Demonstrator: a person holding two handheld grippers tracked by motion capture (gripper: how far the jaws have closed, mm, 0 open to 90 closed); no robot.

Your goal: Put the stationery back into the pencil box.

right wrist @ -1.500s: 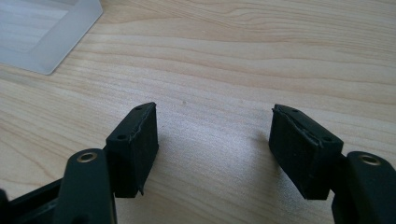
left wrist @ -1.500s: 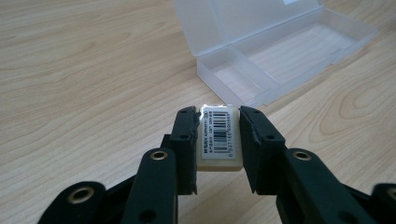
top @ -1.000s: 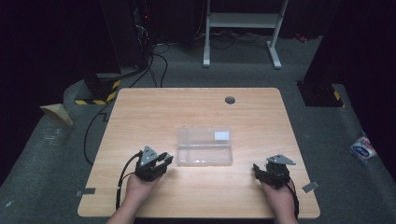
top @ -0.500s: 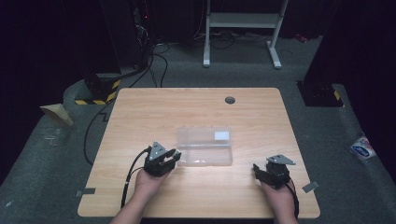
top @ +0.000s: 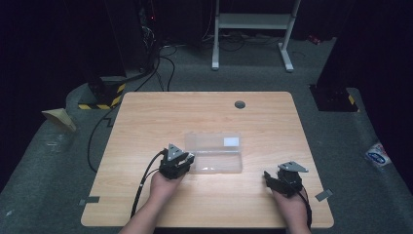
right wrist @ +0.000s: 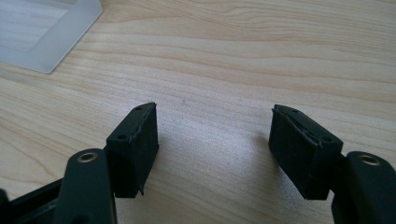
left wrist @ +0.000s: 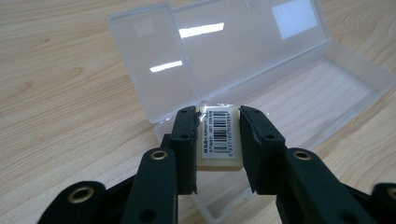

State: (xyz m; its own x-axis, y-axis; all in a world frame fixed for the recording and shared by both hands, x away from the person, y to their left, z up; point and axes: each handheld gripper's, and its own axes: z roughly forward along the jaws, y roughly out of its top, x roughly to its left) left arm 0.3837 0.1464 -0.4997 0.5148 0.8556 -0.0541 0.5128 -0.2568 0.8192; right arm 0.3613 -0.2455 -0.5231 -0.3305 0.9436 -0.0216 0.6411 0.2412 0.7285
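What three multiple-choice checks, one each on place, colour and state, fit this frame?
1. Where is the eraser with the barcode label?
A. Between the left tool's pads, over the box's near end
B. On the bare table
C. In the right tool

2. What colour are the tool pads?
A. Black
B. White
C. Orange

3. How does the clear plastic box stand?
A. Lid shut
B. Lid open, lying back flat
C. Upside down

Answers: 1 A, the pads clamp its sides above the tray; 2 A, both gripper views show black pads; 3 B, the lid lies open behind the tray.
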